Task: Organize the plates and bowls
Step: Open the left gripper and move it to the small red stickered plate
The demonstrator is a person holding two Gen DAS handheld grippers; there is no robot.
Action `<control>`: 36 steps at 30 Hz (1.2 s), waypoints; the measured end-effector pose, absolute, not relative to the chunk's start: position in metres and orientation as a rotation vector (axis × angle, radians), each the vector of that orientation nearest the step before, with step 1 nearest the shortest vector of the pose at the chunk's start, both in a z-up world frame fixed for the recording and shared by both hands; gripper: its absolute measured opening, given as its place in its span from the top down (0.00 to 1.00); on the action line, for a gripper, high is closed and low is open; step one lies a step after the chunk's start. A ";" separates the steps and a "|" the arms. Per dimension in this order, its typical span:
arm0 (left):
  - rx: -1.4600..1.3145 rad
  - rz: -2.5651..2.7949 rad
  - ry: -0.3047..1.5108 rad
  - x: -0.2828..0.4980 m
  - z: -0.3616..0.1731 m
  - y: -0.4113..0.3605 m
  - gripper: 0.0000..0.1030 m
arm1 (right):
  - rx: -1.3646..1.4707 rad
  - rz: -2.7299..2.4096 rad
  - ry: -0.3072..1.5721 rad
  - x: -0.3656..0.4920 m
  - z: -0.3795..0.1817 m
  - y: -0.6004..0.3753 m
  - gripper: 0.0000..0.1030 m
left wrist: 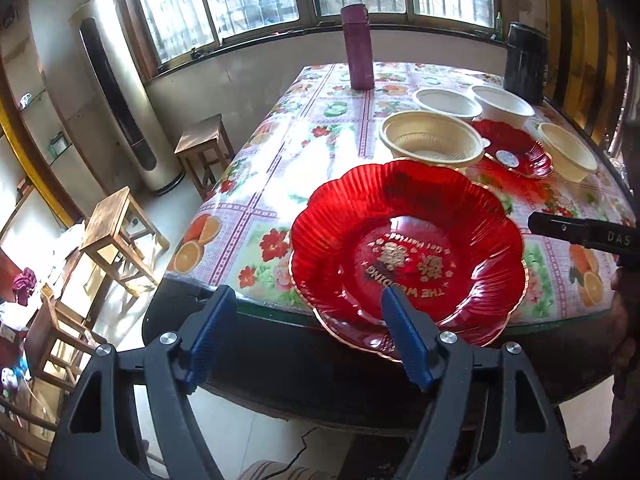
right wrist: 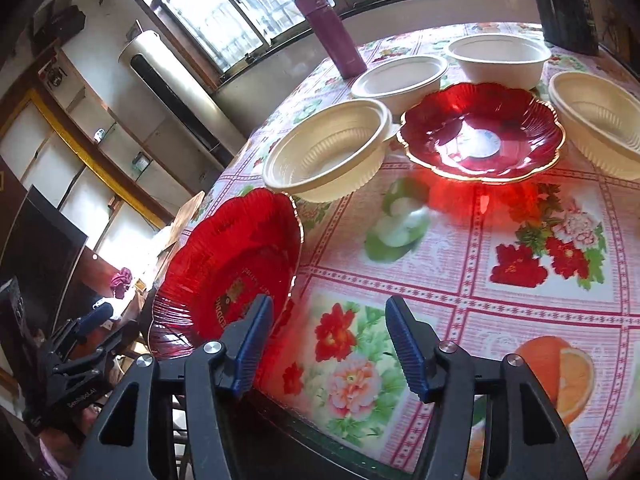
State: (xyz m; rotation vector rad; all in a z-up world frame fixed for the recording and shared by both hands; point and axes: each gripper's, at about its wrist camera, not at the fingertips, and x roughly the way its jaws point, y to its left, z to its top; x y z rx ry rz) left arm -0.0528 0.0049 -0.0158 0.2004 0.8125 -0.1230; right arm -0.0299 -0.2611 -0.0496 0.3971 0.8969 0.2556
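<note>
Left gripper [left wrist: 308, 336] gapes wide at the table [left wrist: 256, 208] edge, holding nothing; near red plate [left wrist: 408, 256] overhangs that edge, possibly two stacked; right gripper [right wrist: 328, 344] is spread wide and empty too; behind sit four cream bowls [right wrist: 328, 152] around a second red plate [right wrist: 480, 132].

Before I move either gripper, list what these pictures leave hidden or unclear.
- Near red plate: its front rim sits behind the left gripper's fingers in the left wrist view, so contact cannot be told.
- Far-right cream bowl: cut off by the right wrist frame edge.
- Black container: contents not visible, too dark.
- Far red plate's centre label: washed out by glare, unreadable.
</note>
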 end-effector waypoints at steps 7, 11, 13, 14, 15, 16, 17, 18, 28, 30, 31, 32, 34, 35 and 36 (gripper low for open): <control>0.135 -0.333 0.778 -0.046 0.018 -0.038 0.23 | 0.431 0.143 0.849 -0.048 -0.039 -0.326 0.40; 0.091 -0.467 0.854 -0.028 0.026 -0.078 0.23 | 0.501 0.079 0.849 -0.044 -0.038 -0.370 0.43; 0.053 -0.533 0.916 -0.016 0.028 -0.098 0.23 | 0.553 0.068 0.852 -0.039 -0.040 -0.393 0.43; 0.028 -0.560 0.948 -0.010 0.028 -0.108 0.23 | 0.592 0.070 0.851 -0.035 -0.042 -0.404 0.43; 0.002 -0.587 0.981 -0.005 0.027 -0.118 0.23 | 0.636 0.078 0.848 -0.031 -0.044 -0.414 0.43; -0.025 -0.605 1.020 0.001 0.026 -0.127 0.23 | 0.683 0.089 0.846 -0.028 -0.048 -0.426 0.43; -0.055 -0.618 1.059 0.007 0.023 -0.136 0.23 | 0.732 0.103 0.843 -0.023 -0.052 -0.436 0.43; -0.082 -0.628 1.094 0.013 0.020 -0.145 0.23 | 0.777 0.122 0.837 -0.019 -0.055 -0.443 0.42; -0.197 -0.582 1.298 0.062 -0.011 -0.206 0.23 | 0.999 0.125 0.761 0.022 -0.082 -0.463 0.41; -0.244 -0.569 1.314 0.070 -0.020 -0.210 0.23 | 1.016 0.133 0.739 0.027 -0.081 -0.460 0.41; -0.260 -0.557 1.326 0.073 -0.025 -0.212 0.23 | 1.022 0.135 0.726 0.029 -0.080 -0.458 0.41; -0.271 -0.547 1.341 0.077 -0.029 -0.213 0.23 | 1.017 0.130 0.723 0.031 -0.079 -0.457 0.41; -0.290 -0.533 1.356 0.084 -0.036 -0.214 0.23 | 1.000 0.109 0.714 0.033 -0.079 -0.455 0.41; -0.297 -0.523 1.356 0.087 -0.037 -0.213 0.23 | 1.006 0.106 0.710 0.034 -0.080 -0.456 0.41; -0.303 -0.516 1.354 0.091 -0.039 -0.214 0.23 | 1.018 0.109 0.707 0.035 -0.081 -0.458 0.41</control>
